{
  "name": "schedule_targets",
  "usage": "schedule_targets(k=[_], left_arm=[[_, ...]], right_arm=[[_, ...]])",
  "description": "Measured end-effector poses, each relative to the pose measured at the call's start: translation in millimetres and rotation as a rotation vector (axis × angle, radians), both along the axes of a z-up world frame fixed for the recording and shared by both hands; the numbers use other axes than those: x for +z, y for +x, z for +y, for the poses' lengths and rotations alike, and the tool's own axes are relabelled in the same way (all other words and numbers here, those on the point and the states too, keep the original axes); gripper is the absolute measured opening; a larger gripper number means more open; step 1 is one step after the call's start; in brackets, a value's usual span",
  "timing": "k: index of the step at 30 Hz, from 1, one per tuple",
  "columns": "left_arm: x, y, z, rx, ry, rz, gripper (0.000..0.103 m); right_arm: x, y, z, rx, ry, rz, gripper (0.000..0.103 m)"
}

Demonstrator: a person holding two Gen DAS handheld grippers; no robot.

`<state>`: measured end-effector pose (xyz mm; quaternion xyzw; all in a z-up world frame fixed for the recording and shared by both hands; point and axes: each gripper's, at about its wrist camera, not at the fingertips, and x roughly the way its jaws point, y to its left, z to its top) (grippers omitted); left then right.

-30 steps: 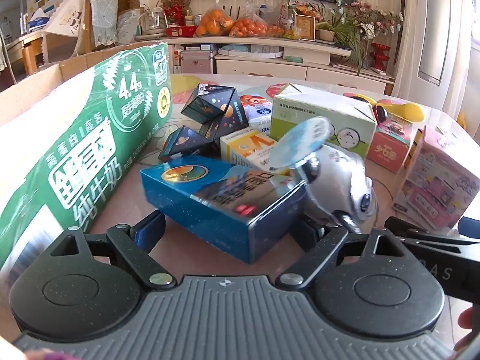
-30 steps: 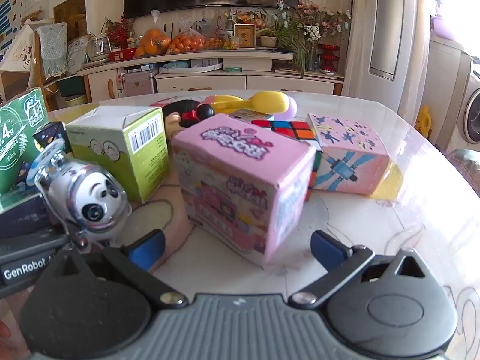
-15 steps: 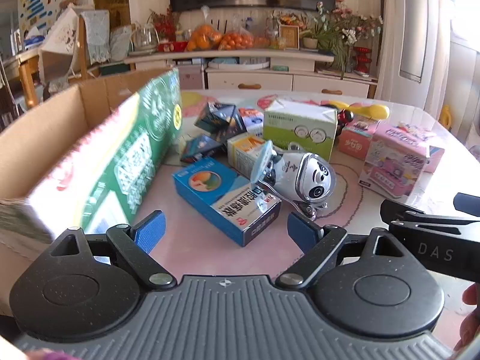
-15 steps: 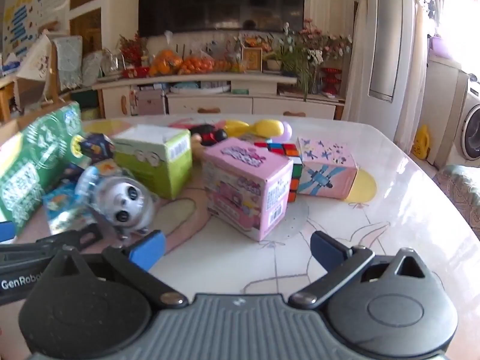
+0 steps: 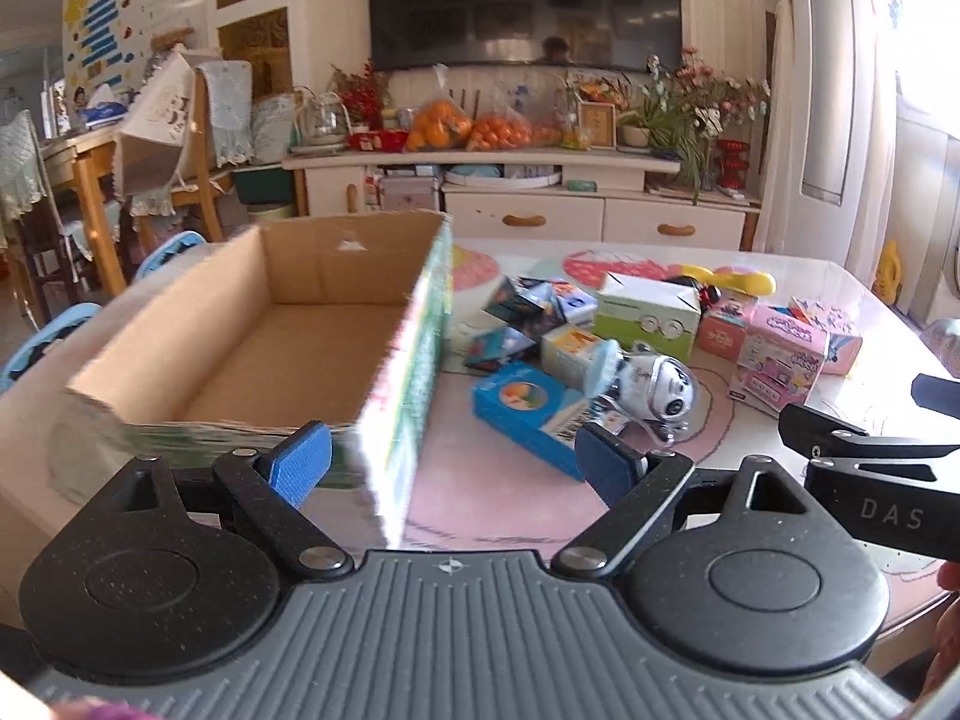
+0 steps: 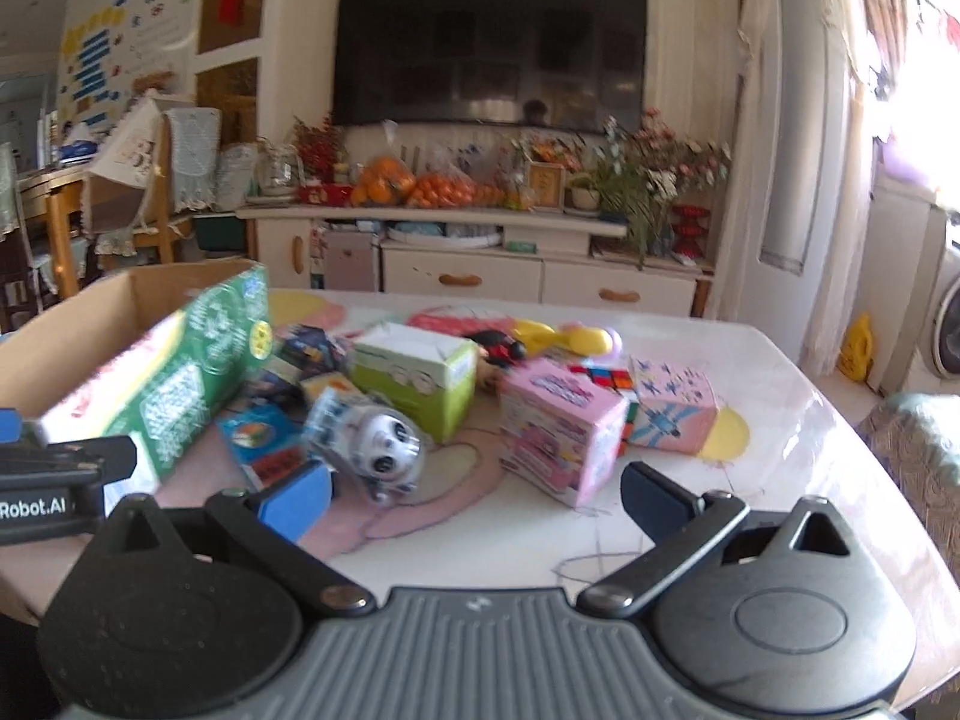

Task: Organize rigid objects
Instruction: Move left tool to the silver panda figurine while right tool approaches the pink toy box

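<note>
Green-printed brown carton (image 5: 414, 360), blue box (image 5: 528, 414), pink box (image 6: 558, 432), silver panda-faced toy (image 6: 384, 450)

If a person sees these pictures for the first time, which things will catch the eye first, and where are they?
First is the big open cardboard box with green printed sides on the left of the table; its inside looks empty. Next is the crowd of small colourful boxes to its right, with a shiny silver panda toy at the front, between a blue box and a pink box.

table (image 6: 780, 420), glossy white with cartoon print: open cardboard box (image 5: 288, 324) at left, blue box (image 5: 528, 414), panda toy (image 5: 660, 390), green box (image 6: 414, 384), pink box (image 6: 558, 426), Rubik's cube (image 6: 606, 378).
</note>
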<state>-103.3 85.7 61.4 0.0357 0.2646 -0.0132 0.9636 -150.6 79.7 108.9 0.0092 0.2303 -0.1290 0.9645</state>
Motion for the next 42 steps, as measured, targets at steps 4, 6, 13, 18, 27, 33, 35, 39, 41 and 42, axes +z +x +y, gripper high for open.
schedule_targets(k=[4, 6, 13, 18, 27, 33, 35, 39, 41, 42], left_arm=[[12, -15, 8, 0.028, 0.003, -0.014, 0.103], [18, -24, 17, 0.043, -0.005, -0.029, 0.103], [27, -40, 36, 0.087, -0.005, -0.06, 0.103], [34, -49, 50, 0.11, -0.022, -0.074, 0.103], [39, -50, 49, 0.123, -0.04, -0.096, 0.103], [37, -49, 45, 0.099, -0.036, -0.113, 0.103], [37, -50, 42, 0.081, -0.035, -0.116, 0.103], [33, -49, 32, 0.035, -0.02, -0.11, 0.103], [31, -49, 28, 0.01, -0.015, -0.109, 0.103], [30, -49, 25, -0.004, -0.015, -0.107, 0.103]], right_arm=[[14, -9, 26, 0.04, -0.016, -0.03, 0.102], [21, -13, 37, 0.064, -0.017, -0.045, 0.102], [41, -23, 71, 0.122, -0.024, -0.089, 0.102], [51, -27, 88, 0.158, -0.027, -0.111, 0.102], [58, -33, 99, 0.184, -0.027, -0.154, 0.102], [50, -40, 92, 0.176, -0.03, -0.184, 0.102], [43, -42, 86, 0.161, -0.049, -0.182, 0.102], [25, -39, 65, 0.104, -0.06, -0.151, 0.102], [17, -36, 51, 0.066, -0.054, -0.135, 0.102], [13, -34, 43, 0.045, -0.05, -0.129, 0.102]])
